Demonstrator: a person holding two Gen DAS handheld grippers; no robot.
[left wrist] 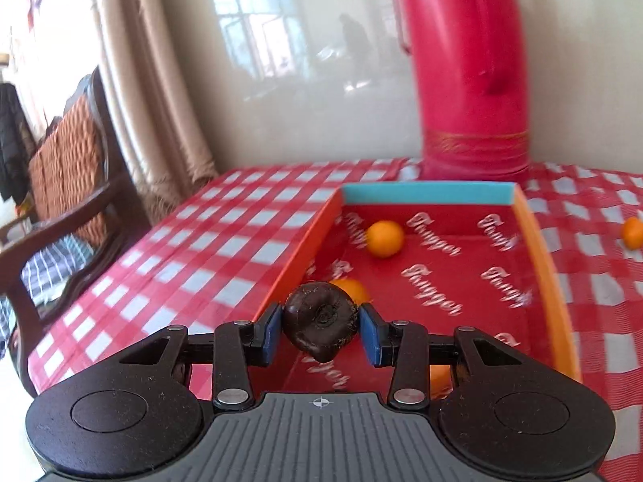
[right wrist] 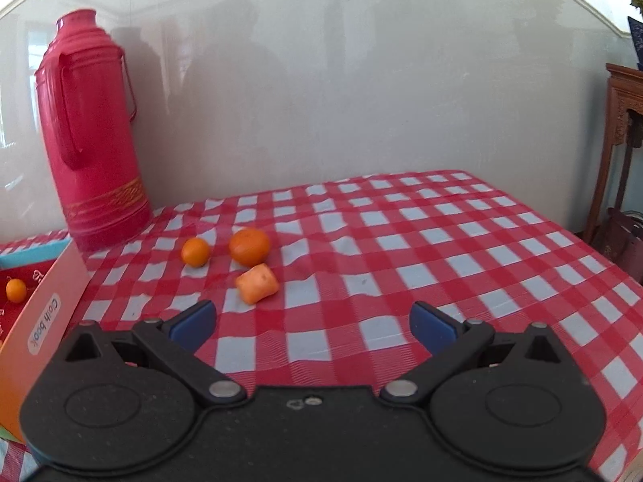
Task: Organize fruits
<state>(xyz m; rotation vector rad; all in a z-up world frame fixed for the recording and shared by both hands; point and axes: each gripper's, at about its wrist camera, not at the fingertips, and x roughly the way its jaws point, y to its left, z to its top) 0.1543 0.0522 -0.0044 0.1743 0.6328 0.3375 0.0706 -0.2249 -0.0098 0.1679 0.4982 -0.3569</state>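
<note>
My left gripper [left wrist: 320, 328] is shut on a dark brown round fruit [left wrist: 319, 323] and holds it above the near end of an open orange box [left wrist: 540, 249] with a red lining. A small orange [left wrist: 385, 238] lies inside the box; another orange [left wrist: 351, 289] shows behind the held fruit. My right gripper [right wrist: 312, 323] is open and empty above the checked cloth. Ahead of it lie a small orange [right wrist: 195, 252], a larger orange [right wrist: 249, 246] and a carrot piece [right wrist: 257, 283]. The box corner [right wrist: 44, 321] is at its left.
A tall red thermos [right wrist: 90, 136] stands at the wall behind the box; it also shows in the left wrist view [left wrist: 466, 72]. One orange [left wrist: 633, 233] lies on the cloth right of the box. A wooden chair [left wrist: 60, 209] stands left of the table. A wooden cabinet [right wrist: 625, 140] is at the far right.
</note>
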